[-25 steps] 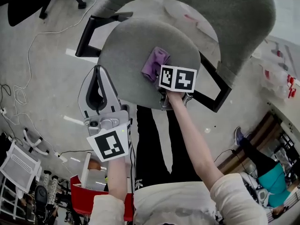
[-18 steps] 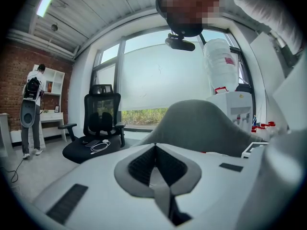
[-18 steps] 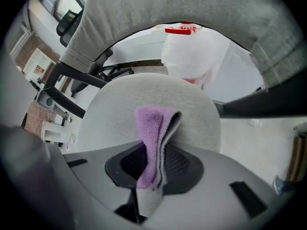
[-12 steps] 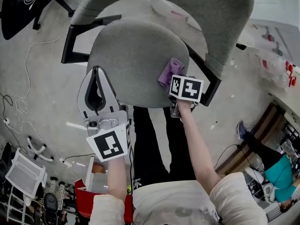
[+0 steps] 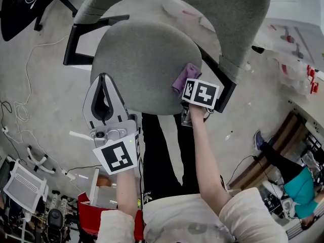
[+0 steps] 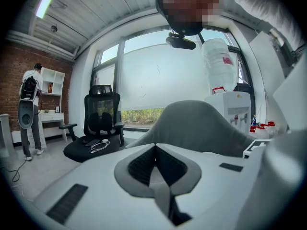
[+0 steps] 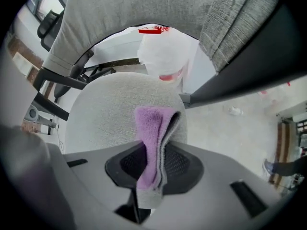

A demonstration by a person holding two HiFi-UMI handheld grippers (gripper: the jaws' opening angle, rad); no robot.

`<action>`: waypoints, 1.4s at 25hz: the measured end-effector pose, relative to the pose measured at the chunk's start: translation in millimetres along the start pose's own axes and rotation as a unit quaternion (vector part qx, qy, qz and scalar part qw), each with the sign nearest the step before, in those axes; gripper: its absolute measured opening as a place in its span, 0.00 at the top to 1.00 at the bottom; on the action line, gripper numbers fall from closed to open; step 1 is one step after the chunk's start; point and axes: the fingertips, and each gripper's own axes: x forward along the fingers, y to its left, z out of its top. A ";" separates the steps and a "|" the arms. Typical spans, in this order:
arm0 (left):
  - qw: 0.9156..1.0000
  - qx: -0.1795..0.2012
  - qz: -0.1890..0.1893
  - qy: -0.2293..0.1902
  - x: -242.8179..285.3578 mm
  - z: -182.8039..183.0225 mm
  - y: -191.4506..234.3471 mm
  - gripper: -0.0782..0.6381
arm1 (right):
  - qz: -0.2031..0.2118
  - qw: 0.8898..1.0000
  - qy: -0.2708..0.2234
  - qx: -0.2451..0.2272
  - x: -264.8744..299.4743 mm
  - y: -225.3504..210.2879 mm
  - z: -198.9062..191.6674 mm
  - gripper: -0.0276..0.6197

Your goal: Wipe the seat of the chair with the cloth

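Observation:
The grey chair seat fills the upper middle of the head view, with its backrest behind. A purple cloth lies against the seat's right edge near the black armrest. My right gripper is shut on it. In the right gripper view the folded cloth stands pinched between the jaws of that gripper, over the seat. My left gripper hovers at the seat's front-left edge, jaws together and empty. It points away toward the room.
A black office chair stands at the far left, with cables on the concrete floor. A red box sits by the person's legs. White bags lie at the right. A person stands by white shelves.
My right gripper has dragged the cloth from the middle of the seat to its right edge. The left gripper has hardly moved.

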 end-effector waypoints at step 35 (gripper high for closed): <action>0.987 -0.023 0.152 0.037 -81.2 -59.4 162.0 0.87 | 0.316 0.941 0.013 -0.122 34.9 367.6 -50.4 0.82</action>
